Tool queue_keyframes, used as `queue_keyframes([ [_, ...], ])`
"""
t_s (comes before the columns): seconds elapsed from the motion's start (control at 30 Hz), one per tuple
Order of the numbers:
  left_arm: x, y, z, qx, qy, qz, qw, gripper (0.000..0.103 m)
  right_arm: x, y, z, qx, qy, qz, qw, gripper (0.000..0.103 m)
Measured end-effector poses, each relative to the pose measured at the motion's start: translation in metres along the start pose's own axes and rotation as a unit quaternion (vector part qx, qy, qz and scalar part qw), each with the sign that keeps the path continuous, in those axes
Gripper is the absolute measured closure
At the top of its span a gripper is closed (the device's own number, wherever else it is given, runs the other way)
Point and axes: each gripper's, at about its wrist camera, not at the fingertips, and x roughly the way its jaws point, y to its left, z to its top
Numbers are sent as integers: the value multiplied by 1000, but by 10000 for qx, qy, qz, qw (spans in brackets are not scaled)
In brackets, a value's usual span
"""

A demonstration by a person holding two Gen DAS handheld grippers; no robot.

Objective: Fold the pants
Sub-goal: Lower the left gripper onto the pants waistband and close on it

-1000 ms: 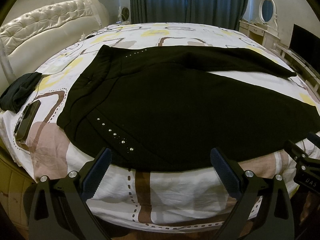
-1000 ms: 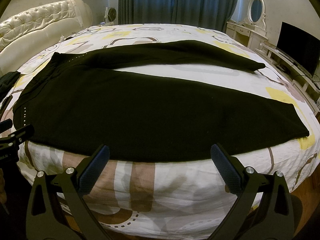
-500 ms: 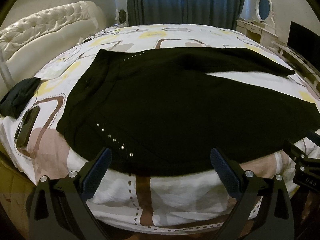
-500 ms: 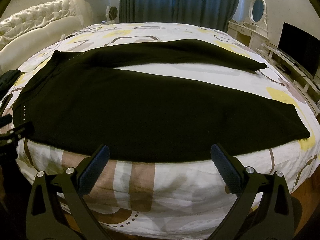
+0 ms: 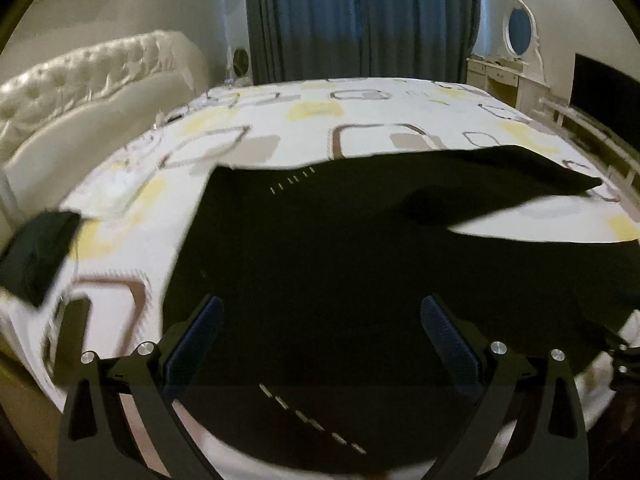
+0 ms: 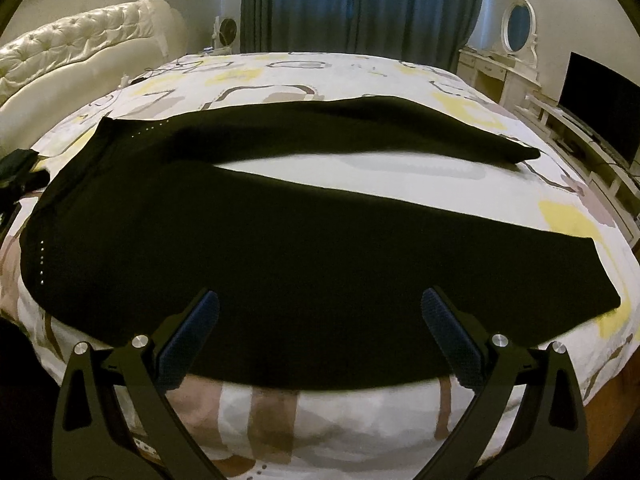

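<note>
Black pants [image 6: 248, 248] lie spread flat on the bed, waistband at the left with small shiny studs [image 6: 41, 262], both legs running to the right and splayed apart. My left gripper [image 5: 320, 344] hovers open over the waist end of the pants [image 5: 328, 264], the near row of studs [image 5: 312, 420] just below its fingers. My right gripper [image 6: 320, 340] is open above the near edge of the closer leg. Neither holds any cloth. The far leg's hem [image 6: 528, 154] lies at the right.
The bed [image 6: 352, 76] has a white cover with yellow and brown squares. A dark folded cloth [image 5: 36, 256] and a phone [image 5: 70, 332] lie at its left edge. A tufted headboard [image 6: 80, 48] stands left, curtains behind, a dresser with mirror [image 6: 516, 44] and TV [image 6: 600, 96] right.
My left gripper has moved forward and lower over the waist of the pants, the view blurring. My right gripper has crept slightly closer to the near leg. Both stay open.
</note>
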Motion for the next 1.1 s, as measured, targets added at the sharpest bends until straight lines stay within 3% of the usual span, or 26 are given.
queue_keyframes([
  [0.2, 47, 52, 37, 89, 92, 185, 9997, 4, 10, 11, 16, -144, 53, 127, 9998, 2],
  [0.4, 83, 85, 49, -82, 10, 195, 9998, 4, 21, 23, 19, -221, 136, 270, 9993, 2],
  [0.53, 90, 102, 51, -364, -141, -46, 9992, 4, 28, 31, 22, -262, 193, 371, 9988, 2],
  [0.7, 84, 122, 53, -877, -874, -570, 9907, 4, 33, 36, 25, -282, 212, 436, 9984, 2],
  [0.83, 97, 125, 63, -561, -622, -686, 9941, 4, 37, 41, 29, -305, 243, 499, 9980, 2],
  [1.0, 113, 148, 77, -600, -626, -1712, 9814, 4, 41, 46, 34, -345, 247, 569, 9975, 2],
  [1.1, 129, 156, 86, -324, -540, -1698, 9835, 4, 44, 51, 38, -347, 268, 617, 9971, 2],
])
